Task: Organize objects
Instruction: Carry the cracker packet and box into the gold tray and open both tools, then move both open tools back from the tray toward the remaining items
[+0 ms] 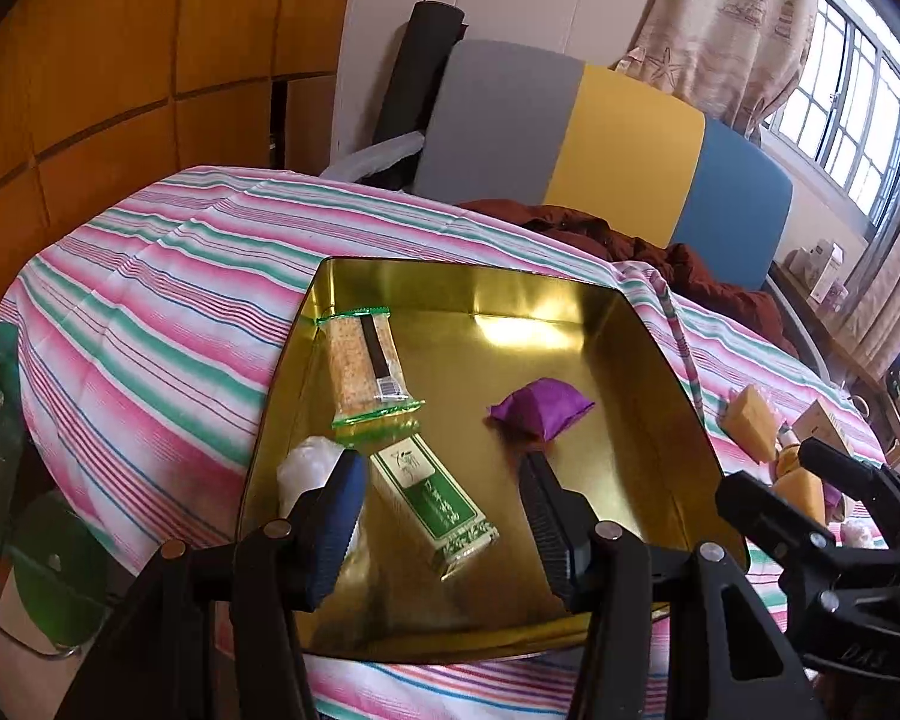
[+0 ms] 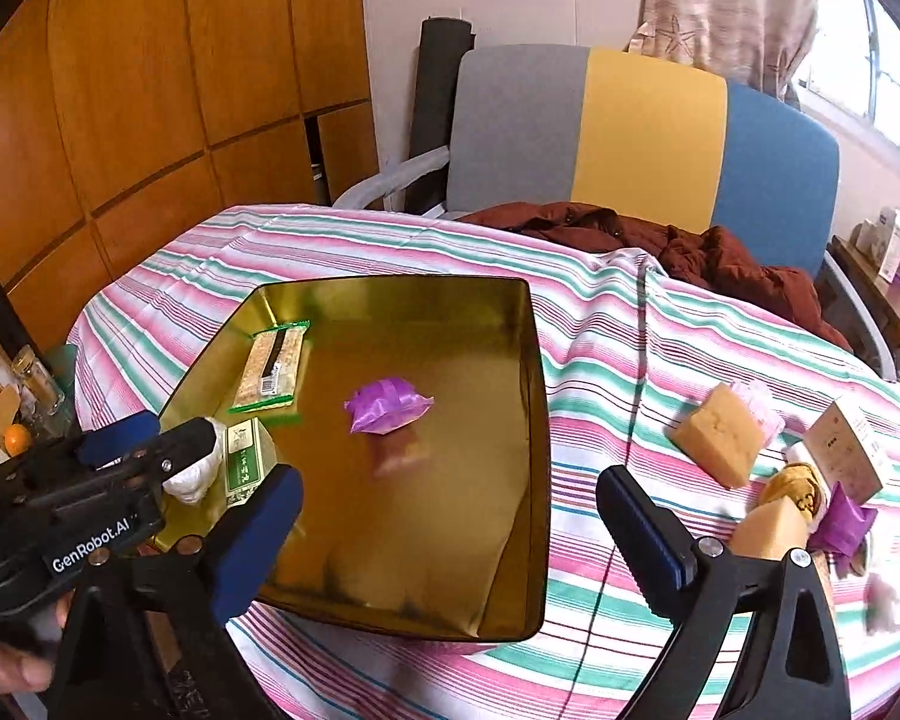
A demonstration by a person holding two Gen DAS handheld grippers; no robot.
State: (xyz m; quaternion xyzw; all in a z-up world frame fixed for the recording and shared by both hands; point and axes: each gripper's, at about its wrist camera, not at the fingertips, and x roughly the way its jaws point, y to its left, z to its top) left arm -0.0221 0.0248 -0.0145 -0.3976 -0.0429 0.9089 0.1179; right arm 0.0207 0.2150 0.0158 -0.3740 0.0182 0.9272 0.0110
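A gold metal tray (image 1: 480, 276) (image 2: 534, 420) sits on the striped tablecloth. In it lie a green-edged cracker packet (image 1: 369, 369) (image 2: 273, 369), a green-and-white box (image 1: 435, 495) (image 2: 246, 462), a white crumpled wad (image 1: 306, 471) (image 2: 195, 477) and a purple pouch (image 1: 540, 408) (image 2: 387, 405). My left gripper (image 1: 438, 462) (image 2: 162, 435) is open low over the tray's near left corner, its fingers straddling the green box. My right gripper (image 2: 450, 480) (image 1: 768, 471) is open and empty above the tray's near right edge.
Right of the tray on the cloth lie a tan sponge-like block (image 2: 717, 435) (image 1: 753, 423), a white carton (image 2: 846, 450), a second purple pouch (image 2: 843, 519) and a tan wedge (image 2: 774, 525). A brown jacket (image 2: 660, 240) and a chair back stand behind. Glass jars (image 2: 36, 384) stand left.
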